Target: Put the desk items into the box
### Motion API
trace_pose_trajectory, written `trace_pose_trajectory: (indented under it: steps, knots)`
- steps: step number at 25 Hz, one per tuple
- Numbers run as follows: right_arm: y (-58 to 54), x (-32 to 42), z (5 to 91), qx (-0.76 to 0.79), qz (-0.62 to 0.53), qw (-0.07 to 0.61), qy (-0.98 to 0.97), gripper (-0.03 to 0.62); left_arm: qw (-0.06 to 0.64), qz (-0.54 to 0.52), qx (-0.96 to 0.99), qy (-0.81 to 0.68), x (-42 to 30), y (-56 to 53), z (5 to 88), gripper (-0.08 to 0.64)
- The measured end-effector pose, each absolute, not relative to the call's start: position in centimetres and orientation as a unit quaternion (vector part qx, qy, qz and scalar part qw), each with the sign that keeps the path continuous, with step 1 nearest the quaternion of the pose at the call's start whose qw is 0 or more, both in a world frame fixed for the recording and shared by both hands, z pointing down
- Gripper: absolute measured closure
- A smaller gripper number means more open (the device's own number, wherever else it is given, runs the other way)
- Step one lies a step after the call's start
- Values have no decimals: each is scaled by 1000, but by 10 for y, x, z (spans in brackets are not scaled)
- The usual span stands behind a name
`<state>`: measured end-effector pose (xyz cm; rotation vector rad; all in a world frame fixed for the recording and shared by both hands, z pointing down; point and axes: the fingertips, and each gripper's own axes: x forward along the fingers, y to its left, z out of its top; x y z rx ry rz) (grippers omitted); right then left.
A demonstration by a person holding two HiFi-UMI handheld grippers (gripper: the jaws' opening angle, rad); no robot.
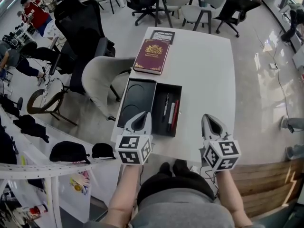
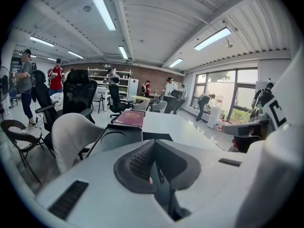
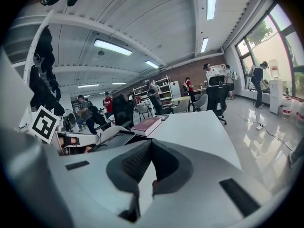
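Observation:
On the white table (image 1: pixel 204 75) lies an open black box (image 1: pixel 159 123) with a black pen (image 1: pixel 166 106) and a red pen (image 1: pixel 175 114) inside. Its lid (image 1: pixel 137 96), with a round recess, lies flat to the box's left. Farther back rest a maroon book (image 1: pixel 152 56) and a small dark framed card (image 1: pixel 162 35). My left gripper (image 1: pixel 141 120) hovers shut and empty over the lid's near edge. The right gripper (image 1: pixel 212 125) is shut and empty over bare table to the right of the box. The left gripper view shows the lid (image 2: pixel 114 139) and the book (image 2: pixel 129 118); the right gripper view shows the book (image 3: pixel 148 125).
A beige chair (image 1: pixel 102 77) stands against the table's left edge, with a black office chair (image 1: pixel 76 23) behind it. More chairs (image 1: pixel 199 8) stand beyond the far end. Several people stand in the room's background. The table's near edge is just under both grippers.

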<state>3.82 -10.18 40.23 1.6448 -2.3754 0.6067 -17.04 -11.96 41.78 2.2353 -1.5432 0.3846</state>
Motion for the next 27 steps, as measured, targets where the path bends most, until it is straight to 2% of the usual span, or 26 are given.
trace_pose_trajectory:
  steps: [27]
  knots:
    - [-106, 37, 405, 534, 196, 104, -816, 589, 196, 167, 795, -549, -159, -120, 426, 554]
